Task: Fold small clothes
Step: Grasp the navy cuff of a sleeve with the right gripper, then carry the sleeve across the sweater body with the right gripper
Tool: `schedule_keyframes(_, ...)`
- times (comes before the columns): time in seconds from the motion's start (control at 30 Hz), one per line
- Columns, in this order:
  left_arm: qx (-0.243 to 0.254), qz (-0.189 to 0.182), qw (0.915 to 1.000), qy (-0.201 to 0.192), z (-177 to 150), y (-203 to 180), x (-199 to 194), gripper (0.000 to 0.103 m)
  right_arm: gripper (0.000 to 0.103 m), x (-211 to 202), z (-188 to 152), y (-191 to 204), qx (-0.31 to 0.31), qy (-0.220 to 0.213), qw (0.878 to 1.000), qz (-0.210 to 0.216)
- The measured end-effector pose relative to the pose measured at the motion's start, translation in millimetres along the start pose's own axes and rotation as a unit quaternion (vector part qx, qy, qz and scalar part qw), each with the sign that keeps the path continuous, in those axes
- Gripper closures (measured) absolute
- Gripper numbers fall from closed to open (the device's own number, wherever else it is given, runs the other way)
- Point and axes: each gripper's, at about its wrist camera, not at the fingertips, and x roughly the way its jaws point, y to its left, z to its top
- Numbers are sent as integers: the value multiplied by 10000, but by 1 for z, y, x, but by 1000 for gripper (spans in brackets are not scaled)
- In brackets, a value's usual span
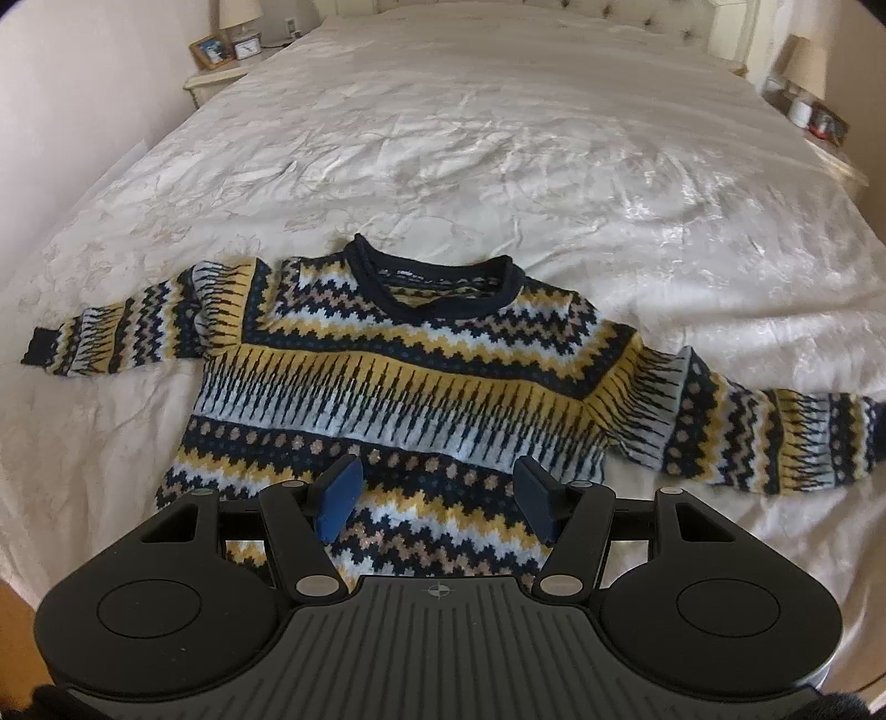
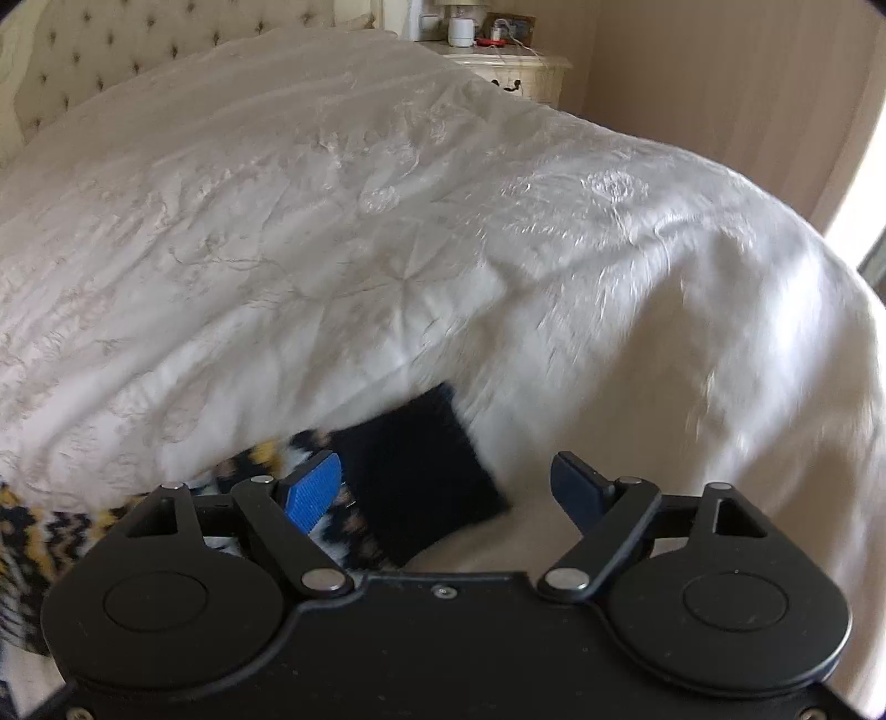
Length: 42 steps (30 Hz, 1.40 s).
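Note:
A small knitted sweater (image 1: pixel 398 382), patterned in navy, yellow, white and tan, lies flat on the white bedspread (image 1: pixel 470 155), collar away from me and both sleeves spread out. My left gripper (image 1: pixel 437 490) is open and empty, hovering over the sweater's lower body. In the right wrist view the sweater's right sleeve ends in a navy cuff (image 2: pixel 415 476). My right gripper (image 2: pixel 448 487) is open and empty just above that cuff, which lies between the fingers, nearer the left one. The view is blurred.
The bed has a tufted headboard (image 2: pixel 83 50). A nightstand (image 1: pixel 221 77) with a lamp, frame and clock stands at the bed's left. Another nightstand (image 2: pixel 509 66) with small items stands at its right. Walls flank both sides of the bed.

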Motion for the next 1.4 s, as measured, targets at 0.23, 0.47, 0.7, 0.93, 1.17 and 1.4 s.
schedule_keyframes(0.23,1,80,10000,16,-2,-5,-4,44,33,34,4,-9,-69,516,9976,453)
schedule_keyframes(0.47,-122,104,9999,15,-3,7,-4,44,84,18,4,-12,297,600,9934,935)
schedule_keyframes(0.7,-112,-47,9999,51,-4,26,-2,44,86,-49,11,6,702,177,9819,1751)
schedule_keyframes(0.93,-65,-373,9993,25,3,63,9,44,86,-124,23,79,501,-320,9692,2388)
schedule_keyframes(1.17,-74,-660,9978,-72,23,129,26,44,86,-197,32,203,135,-694,9475,3117)
schedule_keyframes(1.4,-117,-570,9982,-143,41,210,46,44,86,-217,14,355,-338,-487,9134,4028)
